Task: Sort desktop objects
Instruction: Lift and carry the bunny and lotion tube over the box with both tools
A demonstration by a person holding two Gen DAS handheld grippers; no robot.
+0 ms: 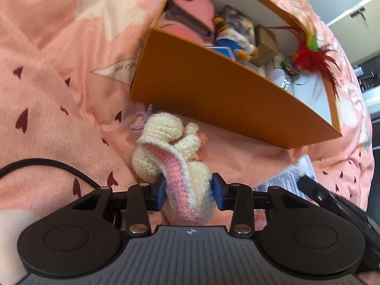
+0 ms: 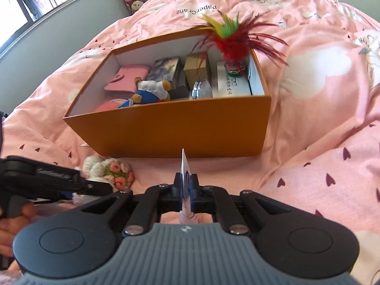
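**Two tongs, each with something in its grip, in front of the orange box**

The left tongs (image 1: 188,193) have their blue pads pressed on both sides of a knitted doll (image 1: 173,163). The doll is cream with a pink stripe. Its bottom end is squeezed between the pads and the rest of it sticks out ahead of the tongs, over the pink blanket (image 1: 59,95). A black cable (image 1: 59,168) lies off to the left of these tongs.

The right tongs (image 2: 186,191) are nearly closed on a thin card (image 2: 184,166). The card stands on its edge and pokes out past the tips. I think it is white with some blue print, but it is seen edge-on, so that is hard to tell. To the left of the right tongs you can see the left tongs and the doll's little flower bunch (image 2: 118,174).

Just past both tongs sits the orange box (image 2: 180,128), open on top. Inside are a pink wallet (image 2: 128,77), a small teddy in blue (image 2: 152,92), some small boxes, and a feather toy (image 2: 231,42) in red, green and yellow at the far right corner.
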